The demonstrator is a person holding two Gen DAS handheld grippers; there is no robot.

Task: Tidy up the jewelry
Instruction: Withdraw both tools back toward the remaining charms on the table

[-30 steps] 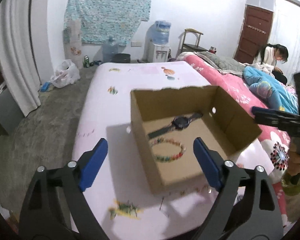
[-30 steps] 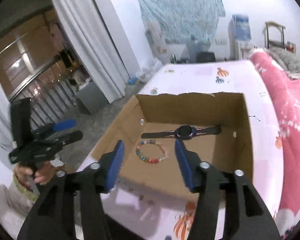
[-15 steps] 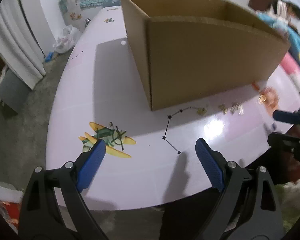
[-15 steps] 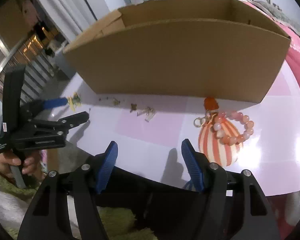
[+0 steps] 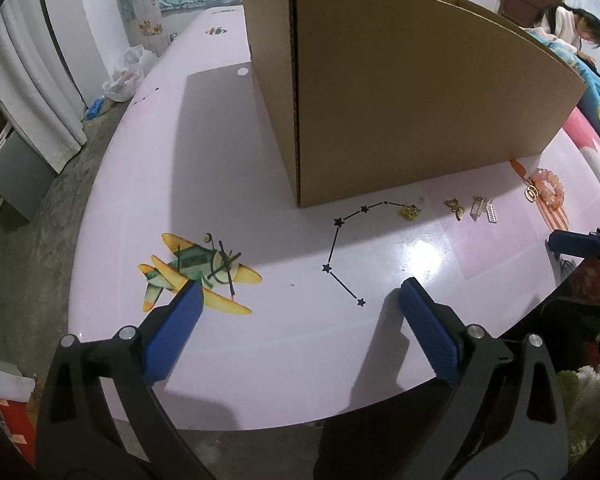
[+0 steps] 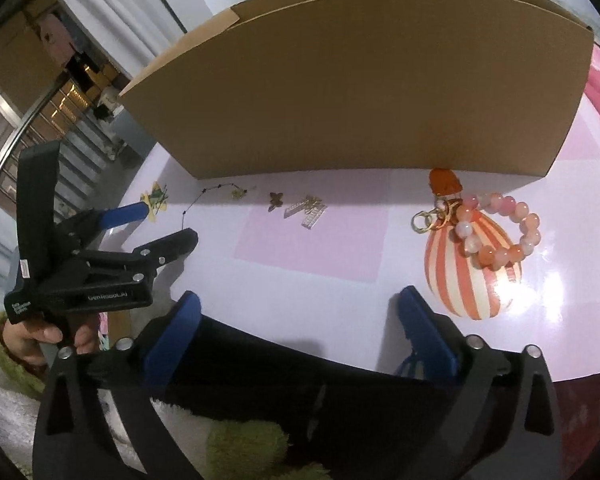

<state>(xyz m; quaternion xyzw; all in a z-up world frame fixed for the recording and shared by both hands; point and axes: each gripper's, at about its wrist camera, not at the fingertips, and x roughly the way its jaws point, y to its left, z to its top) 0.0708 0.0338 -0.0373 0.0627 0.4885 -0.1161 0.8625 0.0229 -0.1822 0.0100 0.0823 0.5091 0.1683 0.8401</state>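
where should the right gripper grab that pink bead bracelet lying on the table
Take the pink bead bracelet across its bead strand on the near side, away from the gold ring charm. It lies flat on the table, so come from above with one finger inside the loop and one outside. The right gripper is empty, its jaws opening, and probably suits this.
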